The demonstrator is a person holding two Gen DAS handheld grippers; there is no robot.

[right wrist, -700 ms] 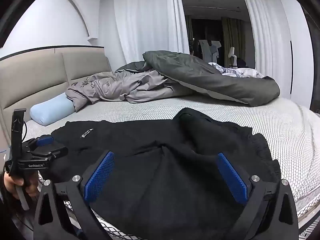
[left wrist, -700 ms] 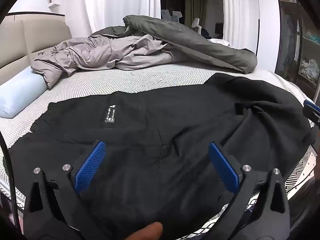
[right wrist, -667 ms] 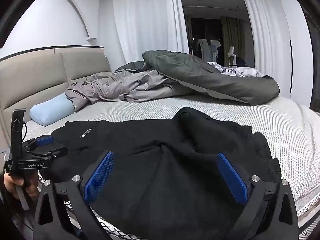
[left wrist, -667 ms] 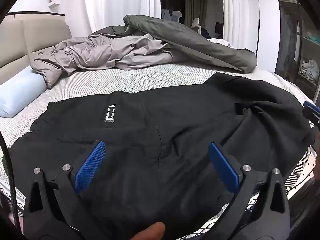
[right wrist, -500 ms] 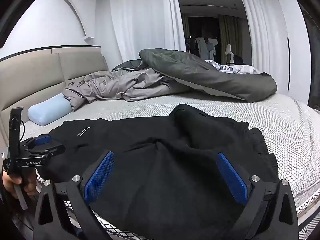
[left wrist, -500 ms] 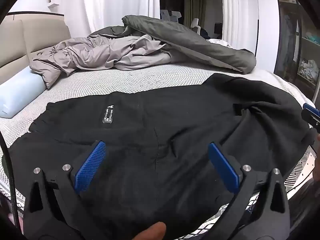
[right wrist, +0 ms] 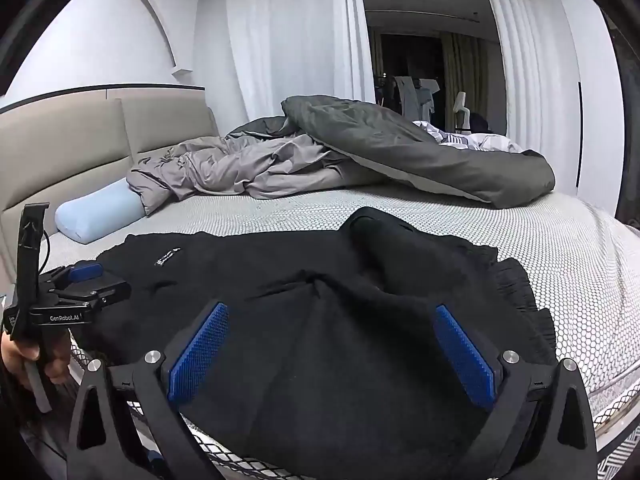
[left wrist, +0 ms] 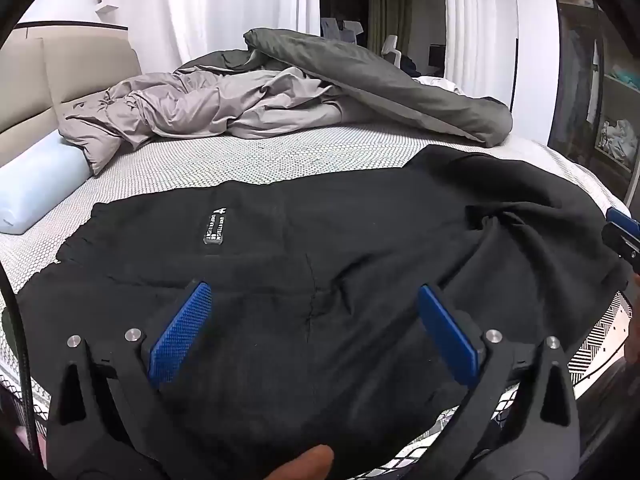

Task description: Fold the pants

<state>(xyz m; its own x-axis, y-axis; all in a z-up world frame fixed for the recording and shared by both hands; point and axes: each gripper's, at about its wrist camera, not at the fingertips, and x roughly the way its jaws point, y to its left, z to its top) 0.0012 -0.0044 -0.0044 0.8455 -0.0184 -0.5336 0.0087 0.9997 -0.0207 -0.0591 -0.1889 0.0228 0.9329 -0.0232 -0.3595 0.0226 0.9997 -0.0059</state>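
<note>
Rumpled duvet (left wrist: 312,96) and blue pillow (right wrist: 98,216) lie beyond the pants (left wrist: 340,264).

Bed (left wrist: 280,156) with white, dotted-pattern mattress cover, bounded at left by beige padded headboard (right wrist: 80,148). Directly on mattress: black pants (left wrist: 340,260), spread flat across near side, small white-lettered label facing up, rumpled at right end, near edge hanging over mattress border. Pale blue bolster pillow (right wrist: 100,216) lying against headboard, just beside pants' left end. Crumpled light grey sheet (left wrist: 200,108) on far side, touching pillow. Dark grey duvet (right wrist: 420,160) folded back over sheet, extending to far right edge.
</note>
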